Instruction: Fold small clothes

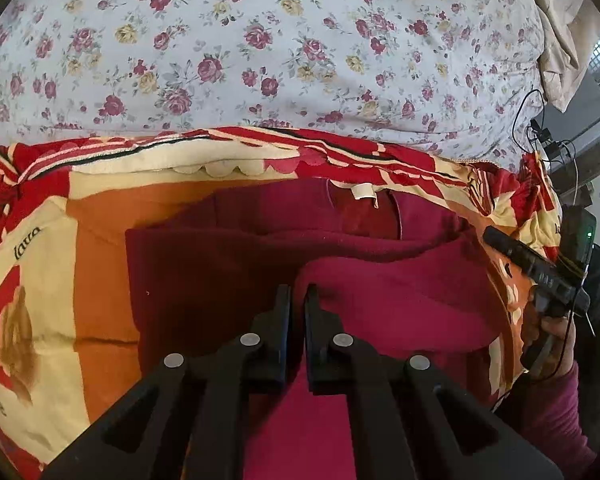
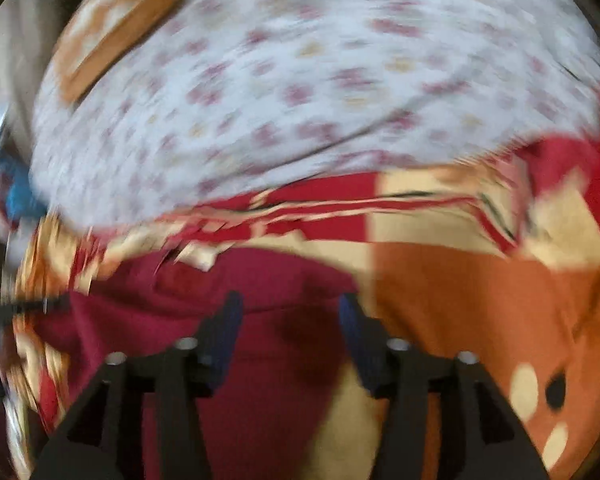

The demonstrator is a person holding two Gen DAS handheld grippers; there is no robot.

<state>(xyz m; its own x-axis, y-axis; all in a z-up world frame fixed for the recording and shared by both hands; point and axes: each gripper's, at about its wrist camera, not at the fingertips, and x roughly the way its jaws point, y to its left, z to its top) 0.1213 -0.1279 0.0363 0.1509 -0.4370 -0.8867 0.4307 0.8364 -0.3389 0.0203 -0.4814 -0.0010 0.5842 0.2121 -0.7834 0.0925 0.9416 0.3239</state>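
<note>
A dark red small garment [image 1: 228, 264] lies on a red, cream and orange patterned blanket [image 1: 100, 264], its white neck label [image 1: 362, 191] at the far edge. My left gripper [image 1: 298, 300] is shut on a raised fold of the garment [image 1: 400, 300], held above the rest of it. My right gripper [image 2: 290, 312] is open and empty over the garment [image 2: 260, 360]; that view is blurred by motion. The right gripper also shows at the right edge of the left wrist view [image 1: 540, 272], held in a hand.
A pale floral bedsheet [image 1: 260, 40] covers the bed beyond the blanket. A beige cloth [image 1: 560, 40] and cables [image 1: 540, 132] are at the far right. An orange patterned pillow [image 2: 116, 28] lies at the far left of the right wrist view.
</note>
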